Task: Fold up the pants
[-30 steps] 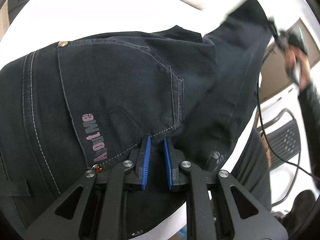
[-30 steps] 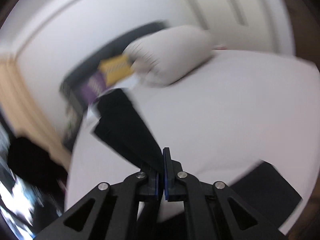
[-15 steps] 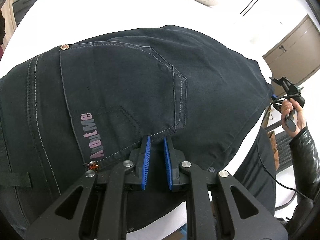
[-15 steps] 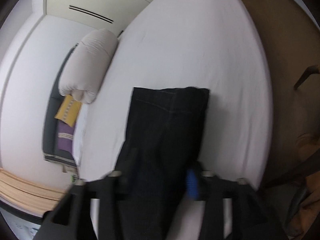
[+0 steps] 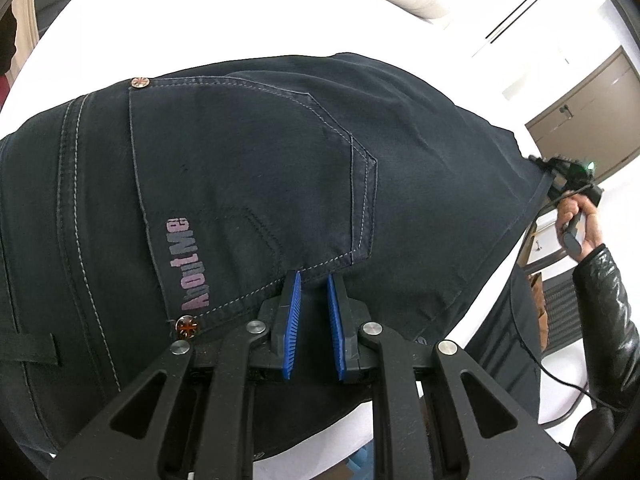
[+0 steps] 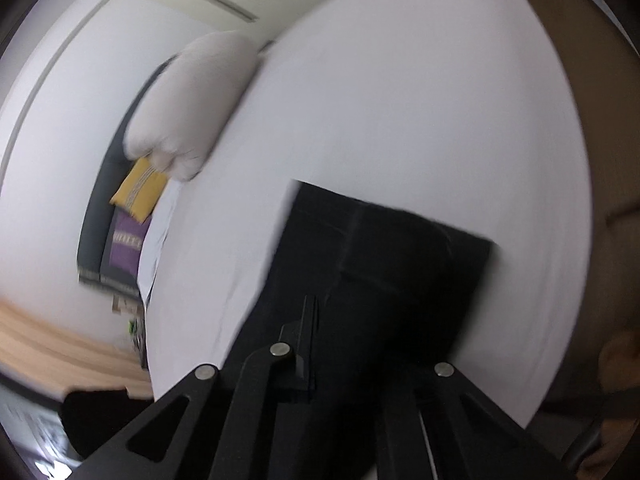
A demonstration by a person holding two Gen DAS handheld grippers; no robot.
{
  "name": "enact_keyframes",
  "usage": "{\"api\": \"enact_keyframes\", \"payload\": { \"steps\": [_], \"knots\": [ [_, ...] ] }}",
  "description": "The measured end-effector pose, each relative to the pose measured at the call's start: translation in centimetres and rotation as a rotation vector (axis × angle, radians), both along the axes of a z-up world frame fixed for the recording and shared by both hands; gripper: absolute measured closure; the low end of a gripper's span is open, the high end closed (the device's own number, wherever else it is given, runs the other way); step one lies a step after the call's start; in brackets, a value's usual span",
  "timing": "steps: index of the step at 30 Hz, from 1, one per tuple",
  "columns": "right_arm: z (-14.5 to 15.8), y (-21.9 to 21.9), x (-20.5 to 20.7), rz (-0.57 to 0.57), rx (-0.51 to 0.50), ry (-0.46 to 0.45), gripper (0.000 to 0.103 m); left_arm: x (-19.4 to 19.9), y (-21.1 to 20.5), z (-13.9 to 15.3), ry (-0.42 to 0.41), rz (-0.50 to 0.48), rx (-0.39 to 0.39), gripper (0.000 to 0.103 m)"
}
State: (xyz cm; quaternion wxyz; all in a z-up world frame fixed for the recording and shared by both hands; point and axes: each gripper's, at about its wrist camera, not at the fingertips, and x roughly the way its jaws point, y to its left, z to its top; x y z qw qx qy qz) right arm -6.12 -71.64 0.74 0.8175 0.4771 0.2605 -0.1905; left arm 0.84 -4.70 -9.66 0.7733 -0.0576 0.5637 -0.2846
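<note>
Dark navy pants [image 5: 248, 184] lie folded on the white bed [image 5: 208, 12], back pocket with the pink "AboutMe" print facing up. My left gripper [image 5: 314, 280] hovers at the pocket's lower edge, blue pads a little apart, holding nothing. In the left wrist view my right gripper [image 5: 560, 172] sits at the pants' far right corner, held by a hand. In the blurred right wrist view the pants [image 6: 384, 264] spread from the gripper across the bed [image 6: 420, 100]. One finger [image 6: 308, 336] shows left of the cloth; the other is hidden by it.
A white rolled duvet [image 6: 192, 108] lies at the head of the bed, with a yellow cushion [image 6: 138, 188] and a purple one [image 6: 126, 240] beside it. A brown cabinet [image 5: 580, 108] and a chair [image 5: 560, 308] stand off the bed's right side.
The right gripper swung the raised pant legs over and down onto the seat, completing a fold, and its jaws went from shut to spread. The left gripper stayed put.
</note>
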Motion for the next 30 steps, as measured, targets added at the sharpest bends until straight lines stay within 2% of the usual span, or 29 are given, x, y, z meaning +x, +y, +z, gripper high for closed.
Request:
{"api": "enact_keyframes", "payload": {
  "steps": [4,6,9,12,13,14,17,20,24,25,26,28,30],
  "knots": [
    [4.4,0.5,0.3,0.067,-0.119,-0.138,0.098,-0.2,0.0,0.1,-0.002,0.001,0.000,0.089],
    [5.2,-0.3,0.2,0.071,-0.116,-0.194,0.098,-0.3,0.1,0.1,-0.003,0.002,-0.001,0.089],
    [2.5,-2.5,0.2,0.024,-0.015,-0.132,0.098,-0.3,0.5,0.0,-0.003,0.004,-0.004,0.089],
    [-3.4,-4.4,-0.7,-0.076,0.113,0.060,0.098,-0.2,0.3,0.2,-0.006,0.001,-0.003,0.089],
    [-4.9,-4.6,-1.7,-0.098,0.165,0.043,0.102,-0.2,0.4,0.2,-0.006,0.000,-0.004,0.089],
    [-5.8,-4.5,-3.0,-0.123,0.198,-0.032,0.102,-0.2,0.4,0.3,-0.006,0.002,-0.005,0.089],
    [-5.8,-4.2,-3.8,-0.135,0.224,-0.061,0.101,-0.1,0.3,0.4,-0.007,0.002,0.001,0.089],
    [-5.2,-4.6,-3.7,-0.122,0.272,-0.075,0.088,-0.2,0.1,0.4,-0.008,0.004,0.003,0.089],
    [-3.4,-3.7,-2.9,-0.066,0.170,0.013,0.084,-0.3,0.1,0.4,-0.010,0.006,0.004,0.089],
    [-3.0,-3.4,-2.6,-0.052,0.142,0.044,0.088,-0.3,0.1,0.4,-0.010,0.006,0.005,0.089],
    [-2.7,-3.1,-1.5,-0.044,0.116,0.068,0.097,-0.3,0.0,0.4,-0.011,0.006,0.005,0.089],
    [-1.7,-2.6,-0.4,-0.020,0.051,0.126,0.098,-0.3,0.1,0.4,-0.011,0.005,0.004,0.089],
    [0.2,-1.9,1.4,0.038,-0.016,0.137,0.099,-0.3,0.1,0.4,-0.011,0.006,0.004,0.089]
  ]
}}
